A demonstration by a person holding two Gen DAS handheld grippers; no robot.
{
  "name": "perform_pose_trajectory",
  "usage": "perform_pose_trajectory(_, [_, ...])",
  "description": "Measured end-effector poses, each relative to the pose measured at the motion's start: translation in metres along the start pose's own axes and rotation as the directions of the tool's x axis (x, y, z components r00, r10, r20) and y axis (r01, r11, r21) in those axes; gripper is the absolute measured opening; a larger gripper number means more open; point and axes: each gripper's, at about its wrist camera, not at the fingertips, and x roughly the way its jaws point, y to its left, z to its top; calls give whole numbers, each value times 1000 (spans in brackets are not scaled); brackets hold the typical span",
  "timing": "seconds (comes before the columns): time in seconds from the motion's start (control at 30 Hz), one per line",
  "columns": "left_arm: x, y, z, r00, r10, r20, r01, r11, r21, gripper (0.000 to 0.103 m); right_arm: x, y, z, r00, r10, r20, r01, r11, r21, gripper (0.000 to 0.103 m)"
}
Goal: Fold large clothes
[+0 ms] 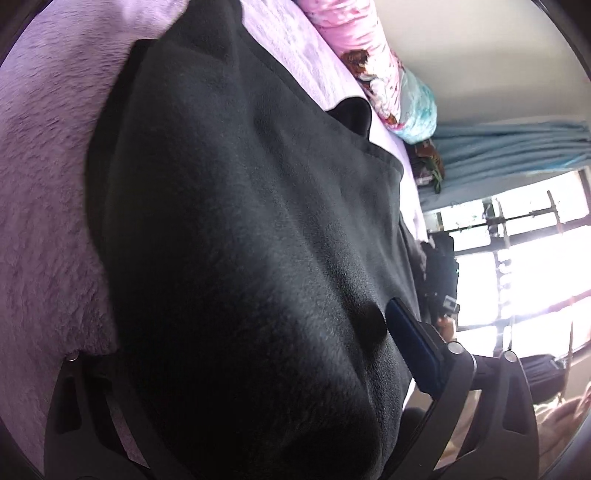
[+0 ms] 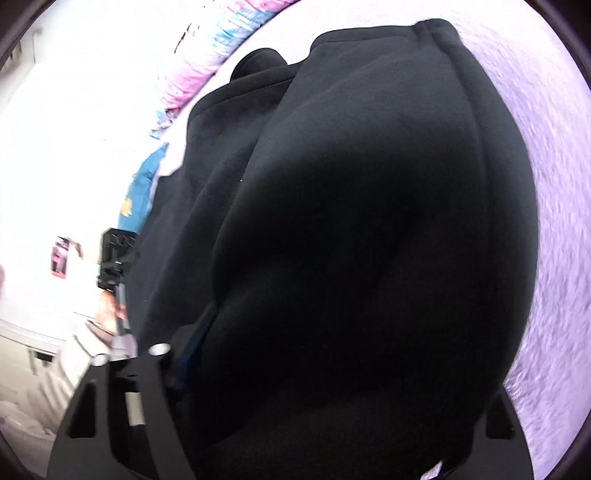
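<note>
Fleece fills both wrist views: the dark garment (image 1: 236, 221) lies on the lilac plush bed (image 1: 40, 177) and bulges up over each tool, so I see little of my own fingers.

On my left tool (image 1: 266, 369), one blue-padded finger (image 1: 410, 347) shows on the right of the picture and presses against the cloth; the other is buried under the fold. I judge this tool to be clamped on the garment, though the far pad is hidden.

My right tool (image 2: 332, 387) is almost wholly covered by the same garment (image 2: 369, 221). Only its left finger's frame shows, beside the cloth. The jaws stand partly closed with fabric between them, but I cannot tell whether the pads actually bite.

What matters for the coming move: the garment runs away from both tools, long axis up the bed toward the pink patterned bedding (image 1: 362, 48) at the far edge, with its hemmed end (image 2: 432, 29) farthest from me. Both tools sit at the near edge, side by side, neither clearly nearer. In my judgement I am mid-fold, and the near edge would have to travel forward along that axis to meet the far hem.

No container is in view.
</note>
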Motion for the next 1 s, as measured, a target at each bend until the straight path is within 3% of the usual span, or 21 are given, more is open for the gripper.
perform_pose_trajectory(0.03, [-1, -2, -1, 1000, 13, 7, -13, 1000, 6, 90, 0, -2, -2, 999, 44, -2, -43, 999, 21, 46])
perform_pose_trajectory(0.2, [-8, 6, -6, 999, 39, 21, -38, 998, -54, 45, 1, 5, -3, 996, 82, 22, -83, 996, 34, 32])
perform_pose_trajectory(0.27, [-9, 3, -6, 999, 48, 25, -47, 998, -42, 42, -3, 6, -3, 997, 66, 30, -67, 998, 20, 30])
perform_pose_trajectory(0.4, [-17, 1, -10, 998, 27, 59, -24, 999, -39, 34, -2, 39, -2, 997, -63, 40, 66, 996, -61, 28])
perform_pose_trajectory(0.53, [-23, -8, -14, 995, 42, 90, -38, 998, -44, 33, -10, 80, -5, 979, -186, 84, 199, 965, -174, 27])
perform_pose_trajectory(0.8, [-39, -73, -14, 995, 59, 85, -65, 995, 73, 29, -42, 142, -19, 951, -257, 169, 301, 894, -332, 26])
perform_pose_trajectory(1.0, [-33, -82, -21, 995, 94, 31, -95, 994, 52, 29, -58, 170, -29, 946, -268, 179, 318, 871, -375, 25])
